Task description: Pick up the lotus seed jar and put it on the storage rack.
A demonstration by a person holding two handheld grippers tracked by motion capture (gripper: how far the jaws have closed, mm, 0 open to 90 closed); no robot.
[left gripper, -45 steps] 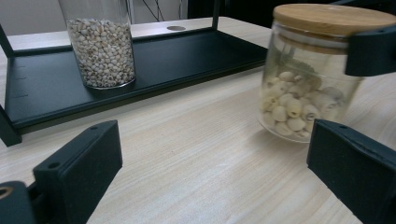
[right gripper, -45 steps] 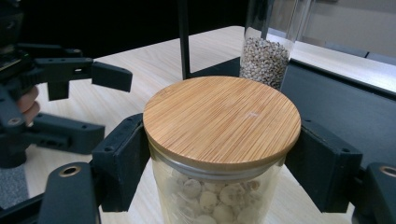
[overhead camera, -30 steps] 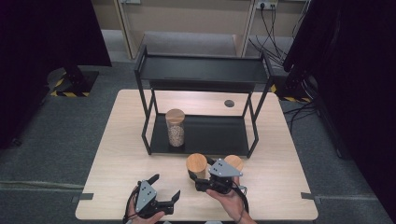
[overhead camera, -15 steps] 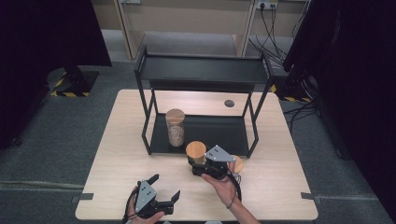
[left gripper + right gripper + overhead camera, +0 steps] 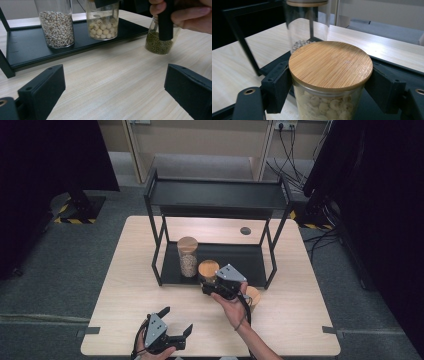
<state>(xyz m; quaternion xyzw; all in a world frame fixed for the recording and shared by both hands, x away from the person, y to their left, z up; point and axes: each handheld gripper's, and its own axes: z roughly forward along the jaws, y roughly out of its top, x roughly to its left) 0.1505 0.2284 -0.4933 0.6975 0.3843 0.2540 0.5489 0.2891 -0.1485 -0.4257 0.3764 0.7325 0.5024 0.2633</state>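
Right gripper view: right tool (image 5: 329, 82) clamps the bamboo-lidded glass jar of pale seeds (image 5: 329, 75); lower it upright onto the black metal shelf (image 5: 387, 67) ahead, releasing slowly.

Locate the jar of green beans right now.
In the high view the jar of green beans stands on the table in front of the rack, right of centre, just behind the right gripper.

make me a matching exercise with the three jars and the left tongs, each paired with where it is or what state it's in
1. tall jar of small grains
2. jar of pale round seeds
3. jar of green beans
4. left tongs

a. standing on the bare table
b. open, holding nothing
c. gripped by the right tongs
d. standing free on the rack's bottom shelf

Pairs: 1-d, 2-c, 3-a, 4-b
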